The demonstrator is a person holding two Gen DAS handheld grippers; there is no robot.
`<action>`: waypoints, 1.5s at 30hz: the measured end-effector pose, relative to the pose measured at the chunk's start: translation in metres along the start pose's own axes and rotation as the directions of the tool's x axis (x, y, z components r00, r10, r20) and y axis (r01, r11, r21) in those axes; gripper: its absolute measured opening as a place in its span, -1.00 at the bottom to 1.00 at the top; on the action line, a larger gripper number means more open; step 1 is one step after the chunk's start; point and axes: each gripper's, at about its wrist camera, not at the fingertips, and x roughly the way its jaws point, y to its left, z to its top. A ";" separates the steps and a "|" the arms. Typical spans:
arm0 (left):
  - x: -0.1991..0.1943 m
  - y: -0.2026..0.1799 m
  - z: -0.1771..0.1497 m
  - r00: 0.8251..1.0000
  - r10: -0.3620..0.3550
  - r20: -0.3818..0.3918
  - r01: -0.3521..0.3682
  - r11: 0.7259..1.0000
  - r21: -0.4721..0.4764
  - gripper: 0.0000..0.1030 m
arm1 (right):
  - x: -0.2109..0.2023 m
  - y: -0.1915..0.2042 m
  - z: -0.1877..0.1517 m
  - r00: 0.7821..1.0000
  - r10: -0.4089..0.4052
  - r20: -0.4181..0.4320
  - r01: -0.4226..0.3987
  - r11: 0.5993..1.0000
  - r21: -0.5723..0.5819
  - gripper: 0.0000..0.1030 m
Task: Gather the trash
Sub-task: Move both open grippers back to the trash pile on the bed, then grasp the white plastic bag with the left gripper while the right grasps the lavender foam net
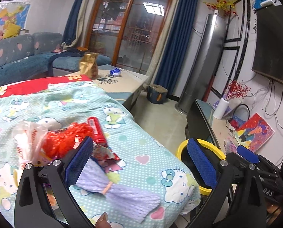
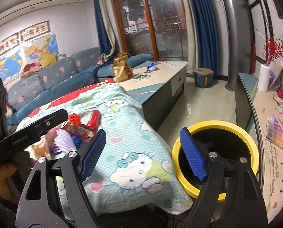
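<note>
While both grippers' fingers [image 1: 78, 161] [image 2: 92, 153] gaped empty, the wrappers [image 1: 69, 144] left of them looked light, crinkly, best pinched by an edge.

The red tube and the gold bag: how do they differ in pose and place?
The red tube lies flat on the cartoon-cat cloth among the wrappers; the gold bag stands upright on the bare low table further back. The red tube is slim and smooth, the gold bag bulky and crumpled. No gripper touches either.
</note>
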 end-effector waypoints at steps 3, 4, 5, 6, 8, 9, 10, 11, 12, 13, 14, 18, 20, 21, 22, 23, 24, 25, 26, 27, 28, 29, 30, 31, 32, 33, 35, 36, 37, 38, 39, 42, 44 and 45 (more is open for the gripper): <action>-0.006 0.008 0.001 1.000 0.013 0.012 -0.013 1.000 -0.014 0.87 | -0.001 0.010 0.000 1.000 0.011 0.011 -0.011 1.000 -0.027 0.44; -0.008 0.011 0.001 1.000 0.018 0.015 -0.018 1.000 -0.016 0.87 | -0.001 0.014 0.000 1.000 0.016 0.011 -0.015 0.999 -0.039 0.44; -0.010 0.014 0.001 0.999 0.026 0.021 -0.026 0.999 -0.020 0.87 | -0.001 0.018 -0.001 1.000 0.020 0.011 -0.020 0.999 -0.046 0.44; -0.012 0.018 0.001 0.999 0.032 0.024 -0.032 0.999 -0.024 0.87 | 0.000 0.021 -0.001 1.000 0.026 0.010 -0.025 0.998 -0.052 0.44; -0.017 0.026 0.001 0.998 0.048 0.031 -0.047 0.998 -0.039 0.87 | 0.000 0.026 -0.002 0.999 0.040 0.008 -0.039 0.997 -0.061 0.45; -0.019 0.029 0.001 0.998 0.055 0.033 -0.054 0.998 -0.045 0.87 | 0.001 0.029 -0.002 0.999 0.045 0.006 -0.044 0.997 -0.065 0.45; -0.020 0.030 0.001 0.998 0.060 0.036 -0.058 0.997 -0.049 0.87 | 0.002 0.032 -0.002 0.999 0.050 0.003 -0.050 0.996 -0.070 0.45; -0.022 0.035 0.001 0.997 0.070 0.039 -0.068 0.996 -0.053 0.87 | 0.003 0.035 -0.003 0.998 0.059 0.000 -0.058 0.996 -0.074 0.45; -0.023 0.037 0.001 0.996 0.077 0.041 -0.074 0.996 -0.055 0.87 | 0.005 0.038 -0.003 0.998 0.066 -0.005 -0.067 0.995 -0.077 0.45; -0.025 0.040 0.001 0.996 0.085 0.042 -0.082 0.995 -0.057 0.87 | 0.005 0.040 -0.004 0.997 0.071 -0.008 -0.072 0.994 -0.080 0.45; -0.027 0.044 0.001 0.995 0.094 0.043 -0.091 0.994 -0.061 0.87 | 0.006 0.043 -0.004 0.997 0.078 -0.012 -0.078 0.993 -0.084 0.45; -0.035 0.059 -0.001 0.991 0.128 0.041 -0.125 0.989 -0.073 0.87 | 0.014 0.055 -0.007 0.994 0.108 -0.036 -0.111 0.988 -0.104 0.45; -0.038 0.069 -0.002 0.988 0.148 0.035 -0.145 0.986 -0.080 0.87 | 0.017 0.060 -0.008 0.992 0.121 -0.044 -0.125 0.986 -0.112 0.46; -0.039 0.073 -0.003 0.987 0.157 0.031 -0.154 0.985 -0.082 0.87 | 0.018 0.062 -0.009 0.990 0.129 -0.050 -0.134 0.984 -0.118 0.46; -0.041 0.078 -0.005 0.985 0.171 0.026 -0.168 0.982 -0.086 0.87 | 0.021 0.066 -0.011 0.988 0.138 -0.063 -0.145 0.981 -0.127 0.46; -0.043 0.083 -0.006 0.984 0.179 0.022 -0.177 0.980 -0.090 0.87 | 0.024 0.068 -0.011 0.987 0.145 -0.072 -0.153 0.979 -0.133 0.46; -0.044 0.086 -0.007 0.982 0.189 0.018 -0.186 0.978 -0.093 0.87 | 0.027 0.071 -0.013 0.985 0.150 -0.085 -0.161 0.977 -0.140 0.46; -0.046 0.092 -0.010 0.980 0.201 0.012 -0.199 0.975 -0.100 0.87 | 0.030 0.073 -0.014 0.984 0.153 -0.094 -0.165 0.975 -0.146 0.46; -0.047 0.095 -0.011 0.978 0.209 0.007 -0.207 0.973 -0.107 0.87 | 0.033 0.075 -0.015 0.982 0.158 -0.107 -0.173 0.973 -0.153 0.46; -0.049 0.099 -0.013 0.976 0.219 0.000 -0.217 0.969 -0.115 0.87 | 0.036 0.078 -0.017 0.979 0.163 -0.120 -0.181 0.971 -0.159 0.46; -0.049 0.101 -0.015 0.974 0.225 -0.006 -0.224 0.967 -0.121 0.87 | 0.041 0.081 -0.020 0.976 0.168 -0.137 -0.190 0.967 -0.167 0.47; -0.050 0.106 -0.018 0.972 0.235 -0.016 -0.235 0.963 -0.130 0.87 | 0.045 0.084 -0.022 0.973 0.171 -0.152 -0.197 0.965 -0.175 0.47; -0.052 0.109 -0.020 0.970 0.240 -0.023 -0.241 0.961 -0.137 0.87 | 0.048 0.086 -0.023 0.972 0.172 -0.160 -0.200 0.963 -0.179 0.47; -0.053 0.113 -0.023 0.970 0.243 -0.030 -0.245 0.959 -0.146 0.87 | 0.052 0.089 -0.026 0.970 0.174 -0.171 -0.206 0.961 -0.187 0.47; -0.054 0.116 -0.025 0.968 0.249 -0.038 -0.252 0.955 -0.155 0.87 | 0.055 0.091 -0.028 0.968 0.175 -0.182 -0.210 0.958 -0.193 0.47; -0.055 0.119 -0.027 0.966 0.255 -0.043 -0.259 0.953 -0.159 0.87 | 0.058 0.093 -0.029 0.966 0.175 -0.192 -0.213 0.957 -0.199 0.47; -0.055 0.126 -0.032 0.963 0.261 -0.062 -0.268 0.948 -0.170 0.87 | 0.065 0.099 -0.034 0.960 0.178 -0.216 -0.225 0.950 -0.216 0.47; -0.055 0.128 -0.034 0.962 0.263 -0.071 -0.271 0.947 -0.174 0.87 | 0.069 0.102 -0.037 0.957 0.174 -0.230 -0.227 0.947 -0.227 0.47; -0.054 0.131 -0.037 0.960 0.268 -0.083 -0.279 0.944 -0.176 0.87 | 0.072 0.104 -0.038 0.955 0.175 -0.240 -0.231 0.944 -0.234 0.47; -0.053 0.133 -0.039 0.959 0.269 -0.094 -0.282 0.942 -0.182 0.87 | 0.075 0.105 -0.040 0.953 0.174 -0.250 -0.235 0.942 -0.241 0.47; -0.051 0.136 -0.042 0.959 0.264 -0.107 -0.280 0.940 -0.195 0.87 | 0.076 0.107 -0.042 0.951 0.171 -0.257 -0.235 0.940 -0.246 0.47; -0.047 0.142 -0.050 0.959 0.248 -0.134 -0.273 0.936 -0.224 0.86 | 0.082 0.112 -0.048 0.945 0.168 -0.282 -0.243 0.934 -0.261 0.47; -0.044 0.139 -0.054 0.957 0.253 -0.141 -0.279 0.935 -0.218 0.85 | 0.087 0.115 -0.051 0.941 0.160 -0.297 -0.243 0.932 -0.269 0.47; -0.044 0.138 -0.055 0.957 0.251 -0.144 -0.278 0.935 -0.219 0.85 | 0.089 0.115 -0.052 0.940 0.157 -0.302 -0.243 0.931 -0.271 0.47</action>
